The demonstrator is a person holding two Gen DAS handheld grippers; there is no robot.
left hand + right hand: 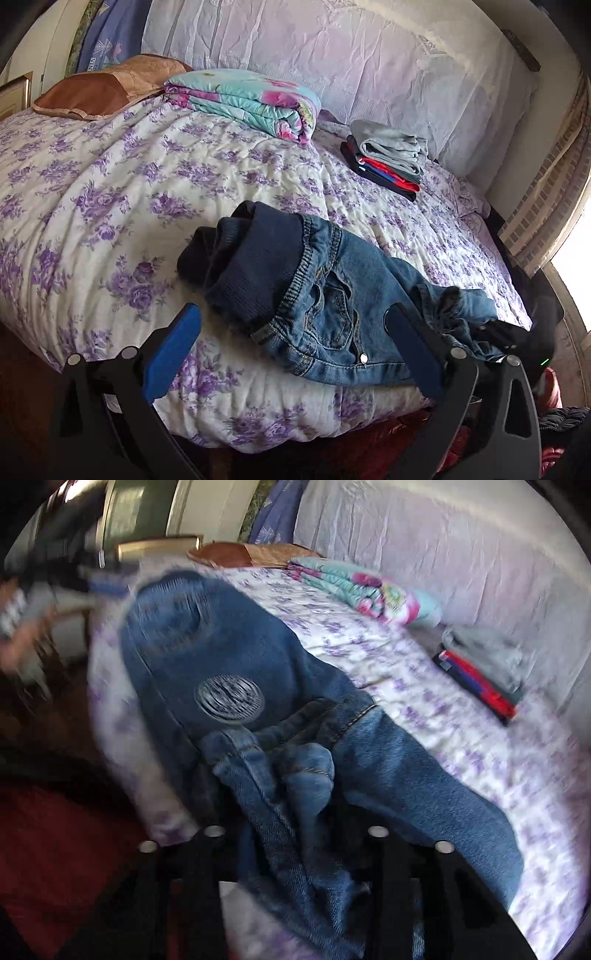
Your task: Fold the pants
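The jeans (332,295) lay rumpled at the near edge of the bed (110,206), waistband toward the middle, legs trailing toward the corner. The left gripper (291,332) hovered with its 2 fingers (177,350) spread wide, pinching nothing. In the right wrist view denim bunched between the right gripper's (295,849) fingers; blur and cloth hid the pads, so a pinch could not be told. The denim looked soft, limp and fairly thick; the waistband or hems seemed the firmest holds. Open quilt lay beyond, with the blanket (243,103) and clothes stack (388,158) well apart.
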